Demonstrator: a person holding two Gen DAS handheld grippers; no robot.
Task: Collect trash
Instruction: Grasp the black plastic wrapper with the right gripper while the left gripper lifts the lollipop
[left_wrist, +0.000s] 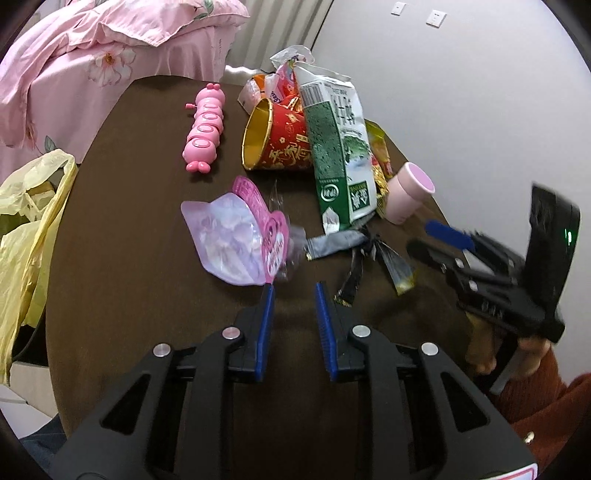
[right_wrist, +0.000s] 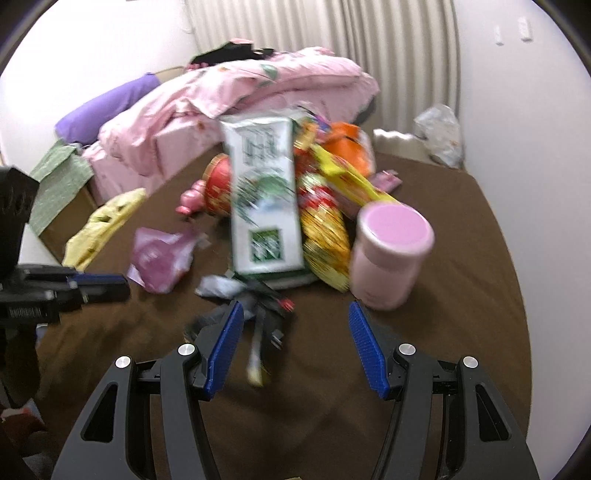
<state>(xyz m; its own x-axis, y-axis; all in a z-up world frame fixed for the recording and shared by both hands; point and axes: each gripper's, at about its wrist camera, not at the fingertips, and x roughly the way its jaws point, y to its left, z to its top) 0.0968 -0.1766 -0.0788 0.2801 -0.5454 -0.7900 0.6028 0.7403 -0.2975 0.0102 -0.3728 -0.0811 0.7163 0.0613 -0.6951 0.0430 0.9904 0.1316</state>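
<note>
A dark brown tabletop (left_wrist: 147, 258) stands beside a bed heaped with pink floral bedding (left_wrist: 110, 44), white walls behind. Litter crowds the far half of the tabletop: a green-and-white carton (left_wrist: 338, 147) lying across a red-and-gold paper cup (left_wrist: 280, 140) on its side, yellow snack wrappers (right_wrist: 325, 236), a pink plastic caterpillar toy (left_wrist: 205, 129) toward the far left corner, and a pink lidded jar (right_wrist: 388, 254) near the right edge. Nearer lie a pink-and-clear plastic blister pack (left_wrist: 236, 236) and crumpled silver-and-black wrappers (left_wrist: 354, 251). A yellow plastic bag (left_wrist: 29, 229) hangs off the left edge. The left tongs (left_wrist: 294, 290) stand narrowly apart, pinching nothing, just short of the blister pack. The right tongs (right_wrist: 295, 314) are spread wide above the black wrappers, empty.
</note>
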